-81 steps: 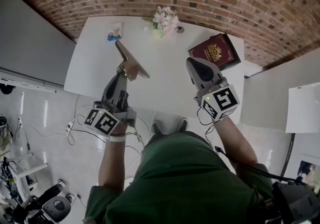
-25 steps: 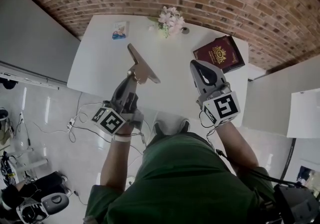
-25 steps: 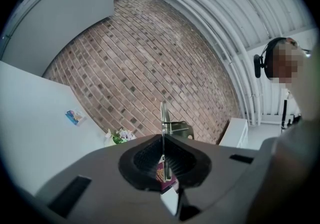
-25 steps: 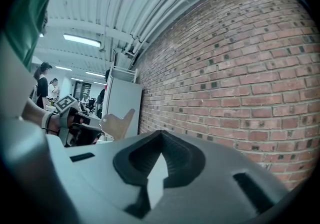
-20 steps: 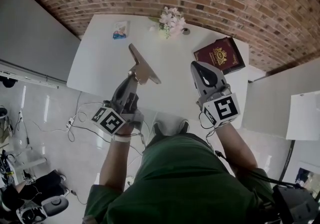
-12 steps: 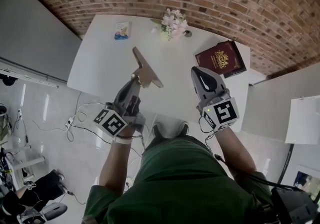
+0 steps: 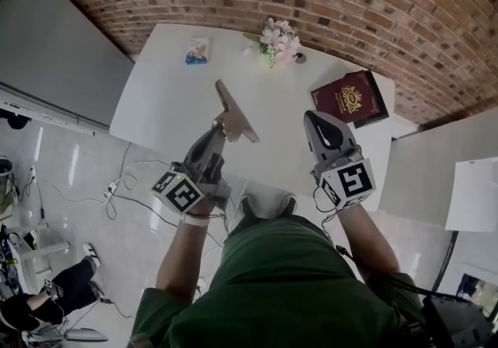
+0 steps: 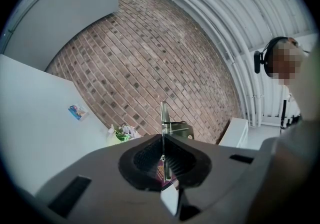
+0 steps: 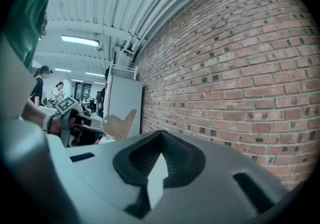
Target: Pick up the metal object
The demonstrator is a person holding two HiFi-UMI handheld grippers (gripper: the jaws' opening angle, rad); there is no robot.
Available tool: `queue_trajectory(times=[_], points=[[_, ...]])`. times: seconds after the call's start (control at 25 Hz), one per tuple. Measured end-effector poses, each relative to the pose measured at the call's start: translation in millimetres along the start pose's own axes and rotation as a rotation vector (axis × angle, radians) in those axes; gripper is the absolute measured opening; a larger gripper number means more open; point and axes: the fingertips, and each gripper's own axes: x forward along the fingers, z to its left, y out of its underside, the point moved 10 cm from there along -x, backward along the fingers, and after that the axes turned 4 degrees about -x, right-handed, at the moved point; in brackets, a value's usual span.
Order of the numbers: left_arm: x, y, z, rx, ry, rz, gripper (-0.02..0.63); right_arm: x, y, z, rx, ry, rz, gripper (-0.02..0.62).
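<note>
Pickup step looks complete or nearly so. Left hand-held gripper [image 7: 221, 133] is clamped almost shut on the metal object [image 7: 237, 117], a flat brass-toned plate with a long blade. The left gripper view shows its thin edge pinched between the ridged pads [image 8: 146, 157] and standing up beyond them. Right hand-held gripper [image 7: 313, 117] has its jaws together with nothing between them and hangs idle beside the left.

The metal object appears raised off the white tabletop [image 7: 167, 97] rather than resting on it, though no view shows the gap plainly. Farther back on the tabletop lie a dark red book [image 7: 350, 97], a bunch of flowers [image 7: 278, 36] and a small card [image 7: 198, 50], all well apart from the grip.

Next move, in judgement: hold the clamp firm and the blade steady, since a thin plate may pivot between the pads.
</note>
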Motion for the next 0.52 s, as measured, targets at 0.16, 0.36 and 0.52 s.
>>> queue_trajectory(times=[0.16,0.36,0.52], points=[[1,-1,2,0.003,0.004,0.003,0.014,1,-2,0,-0.003,0.005,-0.007,0.002],[0,4,15,-0.002,0.041,-0.020,0.013,2,0,1,-0.006,0.011,0.002,0.002],[0,2,19,-0.007,0.026,-0.003,0.014,5,1,4,-0.008,0.015,0.004,0.002]])
